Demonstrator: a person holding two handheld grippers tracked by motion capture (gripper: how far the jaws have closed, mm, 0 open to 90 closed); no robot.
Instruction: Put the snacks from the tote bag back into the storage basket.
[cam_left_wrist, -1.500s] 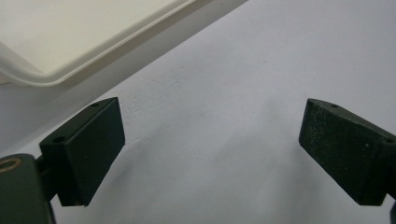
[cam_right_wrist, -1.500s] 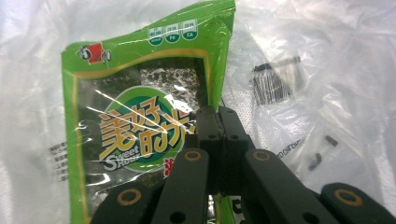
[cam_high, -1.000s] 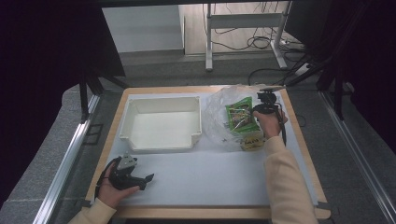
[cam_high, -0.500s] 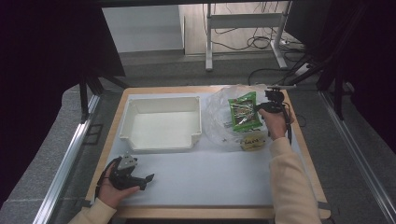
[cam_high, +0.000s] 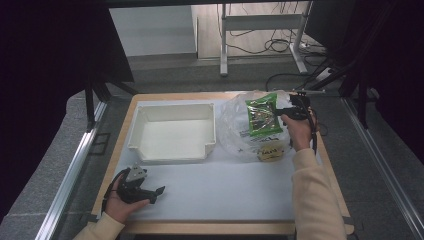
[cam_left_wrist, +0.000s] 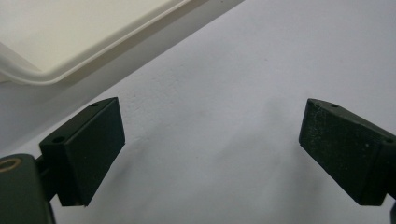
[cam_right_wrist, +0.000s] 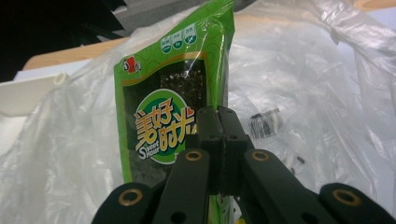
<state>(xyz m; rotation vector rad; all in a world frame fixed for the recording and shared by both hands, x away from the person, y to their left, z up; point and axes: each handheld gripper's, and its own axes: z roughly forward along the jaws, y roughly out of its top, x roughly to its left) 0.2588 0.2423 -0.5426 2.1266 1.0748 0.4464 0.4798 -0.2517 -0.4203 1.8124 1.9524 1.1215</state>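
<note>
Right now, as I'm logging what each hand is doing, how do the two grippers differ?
The right gripper is shut on the green snack packet, while the left gripper is open with nothing between its jaws. The right gripper is raised over the clear plastic bag at the far right, while the left gripper rests low on the white mat, near the front corner of the white tray. Both are black, two-jawed and hand-held.
</note>
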